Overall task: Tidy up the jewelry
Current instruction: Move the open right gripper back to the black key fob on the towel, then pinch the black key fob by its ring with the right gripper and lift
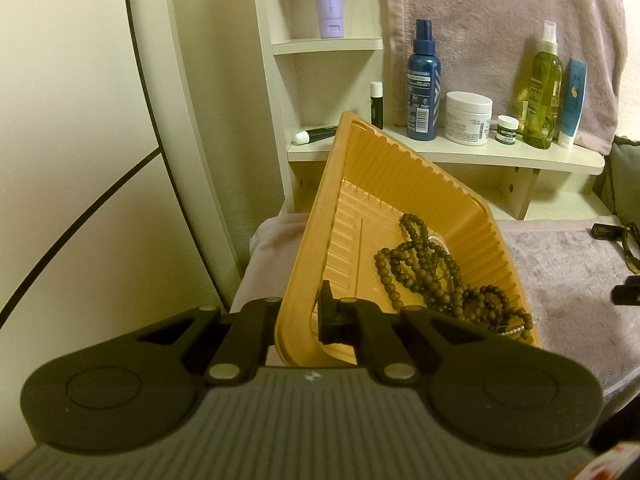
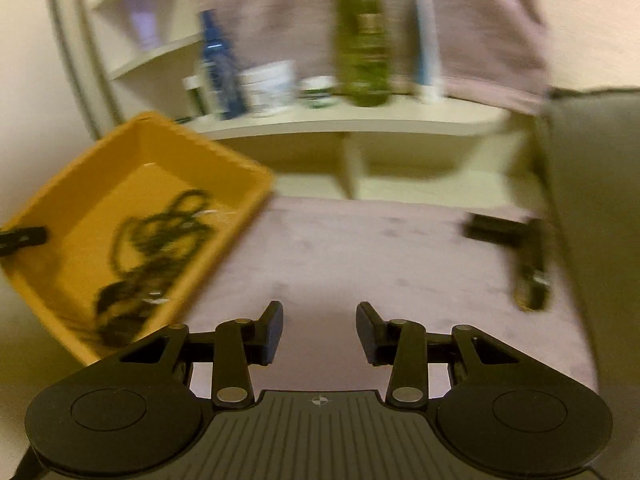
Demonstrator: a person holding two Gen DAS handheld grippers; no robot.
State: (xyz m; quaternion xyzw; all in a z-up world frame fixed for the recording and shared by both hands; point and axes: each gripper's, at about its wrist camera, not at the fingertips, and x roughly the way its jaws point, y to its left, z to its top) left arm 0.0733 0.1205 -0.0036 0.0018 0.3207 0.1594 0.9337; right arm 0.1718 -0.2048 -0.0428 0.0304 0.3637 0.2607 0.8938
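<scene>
An orange ribbed plastic tray [image 1: 360,168] is tilted up over the mauve towel. My left gripper [image 1: 304,312] is shut on its near rim, one finger inside the tray and one outside. Strings of dark brown beads [image 1: 432,272] lie heaped in the tray's low corner, with a paler strand under them. In the blurred right wrist view the tray [image 2: 80,184] and beads [image 2: 160,240] are at the left. My right gripper [image 2: 319,328] is open over the bare towel with nothing between its fingers. A dark strap-like piece [image 2: 528,276] lies on the towel at the far right, beside a small black item [image 2: 492,228].
A white shelf [image 1: 460,156] behind the tray carries a blue spray bottle [image 1: 423,80], a white cream jar [image 1: 468,118], a green bottle [image 1: 544,92] and tubes. A grey cushion [image 2: 592,200] rises at the right. A pale wall panel [image 1: 80,120] is at the left.
</scene>
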